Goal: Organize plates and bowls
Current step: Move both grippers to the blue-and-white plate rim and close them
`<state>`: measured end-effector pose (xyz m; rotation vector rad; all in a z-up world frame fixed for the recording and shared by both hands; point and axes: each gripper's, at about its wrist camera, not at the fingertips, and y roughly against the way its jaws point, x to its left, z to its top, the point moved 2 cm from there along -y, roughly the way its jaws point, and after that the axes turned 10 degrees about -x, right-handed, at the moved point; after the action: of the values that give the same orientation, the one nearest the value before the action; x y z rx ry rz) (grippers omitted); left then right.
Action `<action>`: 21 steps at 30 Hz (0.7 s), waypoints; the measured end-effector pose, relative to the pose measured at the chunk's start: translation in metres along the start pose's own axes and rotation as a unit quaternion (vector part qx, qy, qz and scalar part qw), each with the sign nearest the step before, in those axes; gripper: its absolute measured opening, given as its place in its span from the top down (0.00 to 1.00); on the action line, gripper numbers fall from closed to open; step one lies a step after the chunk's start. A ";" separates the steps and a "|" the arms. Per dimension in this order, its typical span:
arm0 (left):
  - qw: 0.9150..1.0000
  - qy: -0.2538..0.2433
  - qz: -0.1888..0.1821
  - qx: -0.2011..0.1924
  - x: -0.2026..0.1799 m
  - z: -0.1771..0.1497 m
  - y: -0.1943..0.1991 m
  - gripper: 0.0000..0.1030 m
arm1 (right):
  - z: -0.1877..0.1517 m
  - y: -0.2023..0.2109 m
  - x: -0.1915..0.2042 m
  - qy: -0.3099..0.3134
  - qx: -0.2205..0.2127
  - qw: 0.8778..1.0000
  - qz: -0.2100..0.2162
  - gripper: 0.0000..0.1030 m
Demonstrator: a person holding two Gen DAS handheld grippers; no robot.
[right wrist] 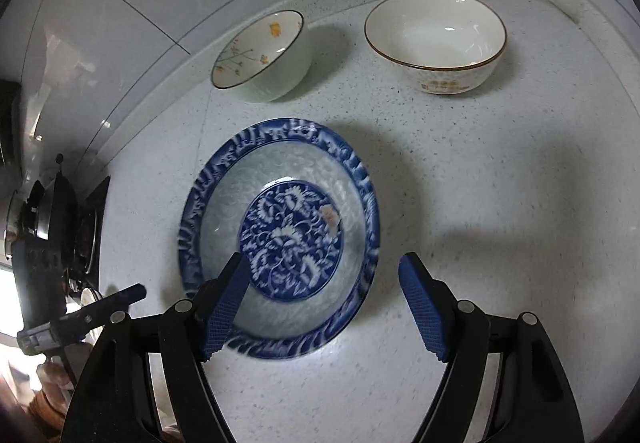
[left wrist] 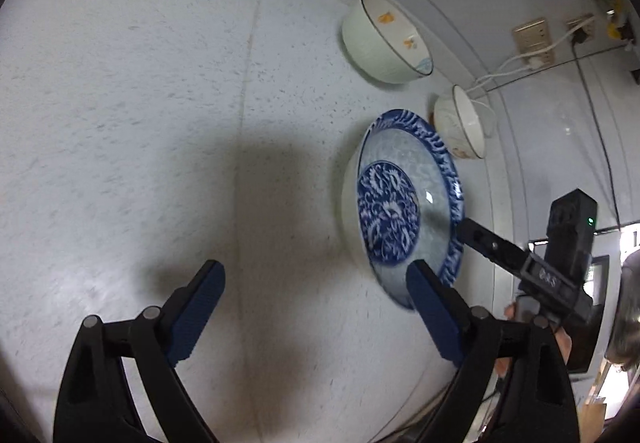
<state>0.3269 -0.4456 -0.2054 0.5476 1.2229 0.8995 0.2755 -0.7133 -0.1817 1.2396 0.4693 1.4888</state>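
Both tongs spread over a speckled counter, empty, with a blue plate and two bowls beyond.

In the right wrist view, the right tongs point(right wrist: 322, 275) stand spread at the bottom of the frame, pinching nothing; the left pad overlaps the blue-patterned plate point(right wrist: 280, 239) in the picture, the right pad lies over bare counter point(right wrist: 500, 183). The plate sits flat at the frame's centre. Beyond it, near the back edge, a bowl with yellow flowers point(right wrist: 262, 57) stands at upper centre-left and a gold-rimmed white bowl point(right wrist: 436, 43) at upper right, apart from each other. A stove point(right wrist: 56, 227) shows at the left edge. In the left wrist view, the left tongs point(left wrist: 316, 283) are spread and empty over bare counter, the plate just right of centre, both bowls above it, and wall sockets point(left wrist: 532, 39) at upper right.
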 end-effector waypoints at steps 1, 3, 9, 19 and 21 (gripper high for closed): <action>1.000 -0.001 0.008 0.002 -0.003 0.003 -0.011 0.16 | 0.000 -0.003 -0.001 0.003 0.005 1.000 0.004 0.30; 1.000 0.015 0.011 0.008 -0.004 0.007 -0.027 0.27 | 0.002 -0.012 -0.004 0.007 0.013 1.000 0.008 0.34; 1.000 0.009 0.022 -0.002 -0.019 0.019 -0.049 0.59 | -0.003 -0.033 -0.015 0.002 0.034 0.999 0.000 0.76; 0.999 0.017 -0.002 0.027 -0.027 0.014 -0.067 0.91 | 0.000 -0.029 -0.033 -0.027 0.025 0.999 0.031 0.92; 1.000 0.013 -0.001 0.025 -0.024 0.008 -0.056 0.91 | -0.002 -0.028 -0.031 -0.029 0.026 0.999 0.032 0.92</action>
<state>0.3489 -0.4955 -0.2336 0.5757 1.2711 0.8783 0.2832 -0.7311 -0.2190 1.3458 0.4367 1.4985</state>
